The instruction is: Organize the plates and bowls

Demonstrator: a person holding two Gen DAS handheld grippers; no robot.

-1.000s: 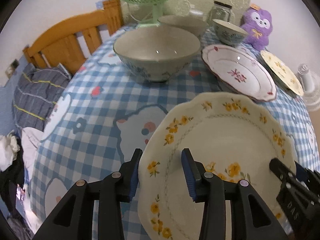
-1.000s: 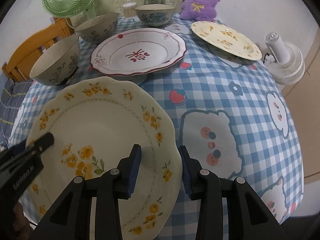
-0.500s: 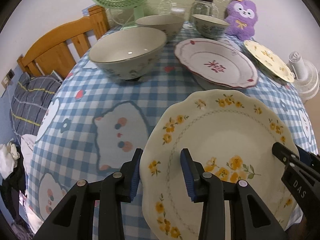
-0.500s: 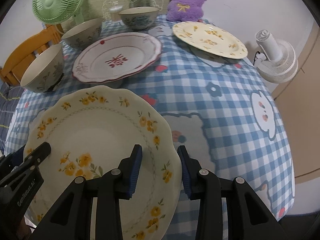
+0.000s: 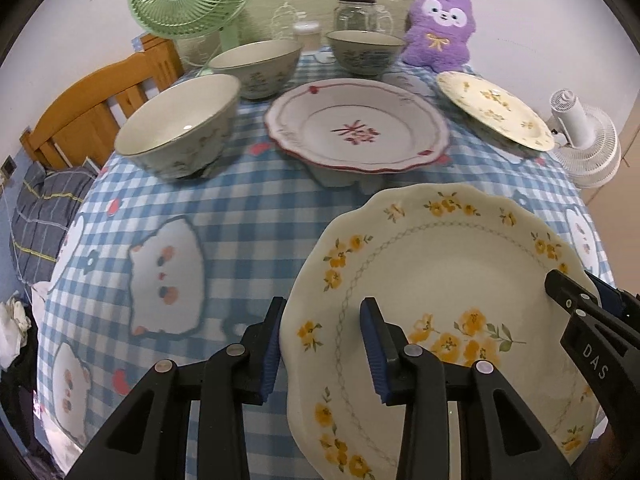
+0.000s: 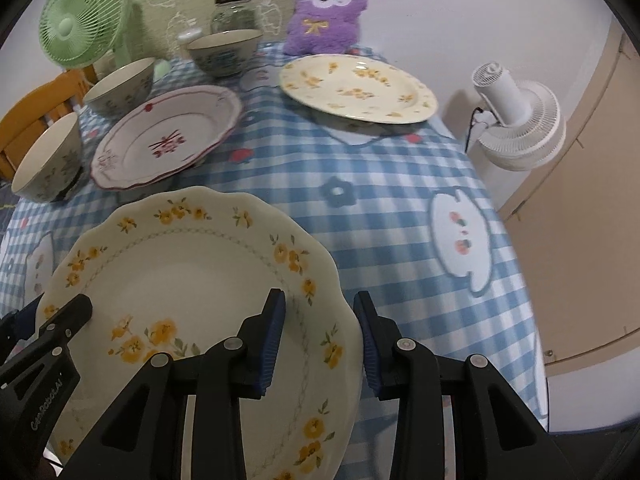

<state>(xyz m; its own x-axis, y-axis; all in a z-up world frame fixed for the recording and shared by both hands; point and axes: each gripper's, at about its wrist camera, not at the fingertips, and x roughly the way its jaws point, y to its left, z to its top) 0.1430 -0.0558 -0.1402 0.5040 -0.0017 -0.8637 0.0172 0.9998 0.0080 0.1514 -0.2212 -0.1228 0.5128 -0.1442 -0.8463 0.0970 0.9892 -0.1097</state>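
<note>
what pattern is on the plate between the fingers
Yellow flowers on the cream scalloped plate, clearest in the left wrist view.

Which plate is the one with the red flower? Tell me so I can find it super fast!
Find the blue checked tablecloth with cartoon cats. In its middle, between the nearest grey bowl and the far yellow-flowered plate, sits the red-flower plate. It's the only white plate with a thin red wavy rim and a red flower in its centre; the other plates are cream with yellow flowers.

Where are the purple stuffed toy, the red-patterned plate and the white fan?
purple stuffed toy (image 5: 438,36), left wrist view, on its belly.
red-patterned plate (image 5: 356,133), left wrist view, on its centre motif.
white fan (image 6: 520,128), right wrist view, on its grille.
</note>
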